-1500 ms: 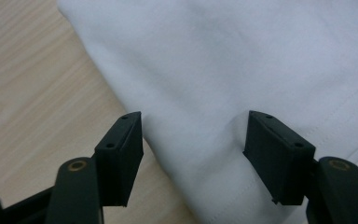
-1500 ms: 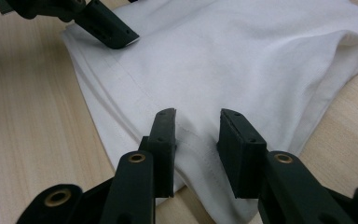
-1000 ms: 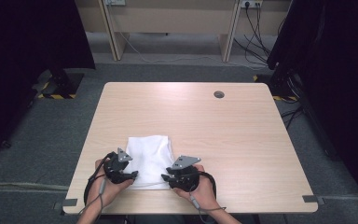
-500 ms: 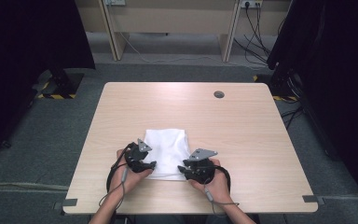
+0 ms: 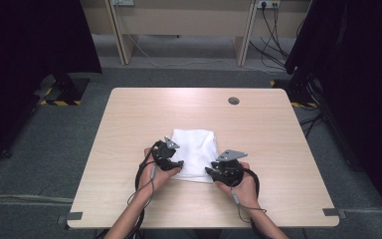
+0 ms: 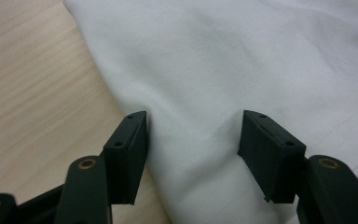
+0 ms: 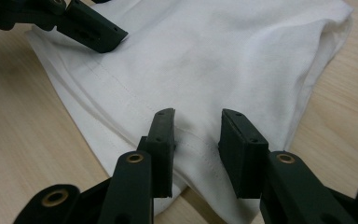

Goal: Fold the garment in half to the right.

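Observation:
A folded white cloth (image 5: 196, 149) lies flat on the wooden table (image 5: 263, 134), near the middle of its front half. My left gripper (image 5: 179, 164) sits at the cloth's near left corner. In the left gripper view its jaws stand wide apart over the cloth (image 6: 223, 70), tips down on the fabric, left gripper (image 6: 193, 135) open. My right gripper (image 5: 210, 171) is at the near right corner. Its jaws straddle the stitched hem of the cloth (image 7: 214, 56) with a gap, right gripper (image 7: 196, 135) open. One jaw of the left gripper rests on the cloth at the top left of the right gripper view.
A round cable hole (image 5: 234, 100) sits near the table's far edge. Bare wood lies to the left, right and beyond the cloth. Past the table stand a wooden desk frame (image 5: 179, 20), floor cables (image 5: 278, 30) and dark curtains (image 5: 348, 74) on both sides.
Both hands have slid to the right and away from the table's near edge, and the cloth has moved along with them under the jaw tips.

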Motion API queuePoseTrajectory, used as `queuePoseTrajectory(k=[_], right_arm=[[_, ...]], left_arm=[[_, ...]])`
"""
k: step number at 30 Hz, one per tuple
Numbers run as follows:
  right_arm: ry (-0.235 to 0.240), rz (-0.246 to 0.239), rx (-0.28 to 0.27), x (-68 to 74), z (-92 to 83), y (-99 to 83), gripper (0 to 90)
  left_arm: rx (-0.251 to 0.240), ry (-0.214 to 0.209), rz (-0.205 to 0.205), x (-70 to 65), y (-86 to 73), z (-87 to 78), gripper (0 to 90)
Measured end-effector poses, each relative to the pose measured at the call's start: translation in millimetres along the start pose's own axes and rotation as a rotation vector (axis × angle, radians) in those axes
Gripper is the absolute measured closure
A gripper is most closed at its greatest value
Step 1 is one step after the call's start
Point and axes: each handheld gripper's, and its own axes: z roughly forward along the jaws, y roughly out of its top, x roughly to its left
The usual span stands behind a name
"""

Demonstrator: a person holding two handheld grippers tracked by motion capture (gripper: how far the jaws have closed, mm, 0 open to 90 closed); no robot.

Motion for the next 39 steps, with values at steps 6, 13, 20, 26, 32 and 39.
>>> queuePoseTrajectory(k=[6, 13, 20, 26, 32, 39], right_arm=[[-0.013, -0.007, 0.014, -14.3, -3.9, -0.1, 64.6], [-0.016, -0.012, 0.026, -24.4, -4.7, 1.6, 63.6], [-0.015, -0.009, 0.032, -32.8, -5.3, 1.8, 63.3], [-0.015, -0.02, 0.043, -36.4, -5.5, 3.1, 62.2], [-0.014, -0.031, 0.054, -38.2, -5.7, 3.8, 60.5], [-0.012, -0.04, 0.066, -39.8, -6.0, 4.6, 58.1]], left_arm=[[-0.001, -0.003, 0.002, -5.8, 11.3, 9.2, 41.0], [0.0, -0.002, 0.0, -8.4, 20.7, 16.7, 40.9], [0.004, 0.008, 0.01, -11.8, 29.8, 23.4, 40.9], [0.001, 0.006, 0.007, -12.3, 32.4, 26.0, 40.8], [-0.001, 0.007, 0.012, -13.1, 34.2, 27.5, 40.8], [-0.003, 0.007, 0.011, -14.4, 36.1, 29.3, 40.8]])
